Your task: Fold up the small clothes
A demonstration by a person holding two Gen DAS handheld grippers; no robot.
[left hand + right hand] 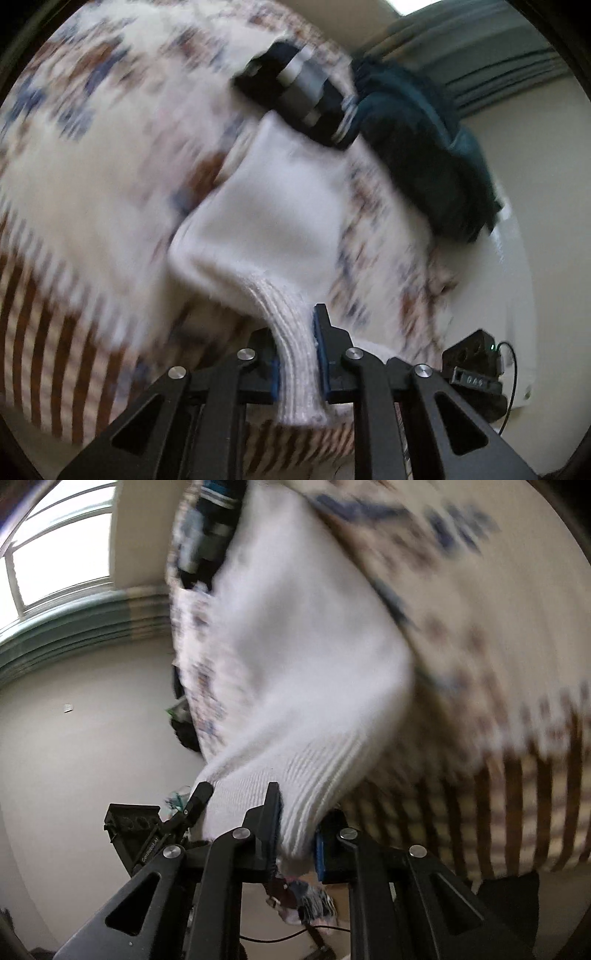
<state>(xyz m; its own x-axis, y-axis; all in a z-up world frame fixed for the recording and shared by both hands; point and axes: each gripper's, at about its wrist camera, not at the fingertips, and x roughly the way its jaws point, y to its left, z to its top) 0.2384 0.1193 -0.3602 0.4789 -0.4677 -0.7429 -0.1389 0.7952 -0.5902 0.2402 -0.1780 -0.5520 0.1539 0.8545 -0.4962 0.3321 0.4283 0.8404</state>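
A white knit garment (273, 218) with a ribbed cuff lies on a patterned cloth (92, 166). My left gripper (297, 354) is shut on its ribbed edge. In the right wrist view the same white garment (303, 646) stretches away from my right gripper (297, 834), which is shut on its ribbed hem. The left gripper's black finger (197, 801) shows at the left of that hem. Both views are motion blurred.
A black and grey striped garment (295, 92) and a dark teal garment (436, 147) lie beyond the white one. A black device with a cable (476, 373) sits at the right. The patterned cloth has brown stripes (498, 805) near me. A window (55, 554) is at upper left.
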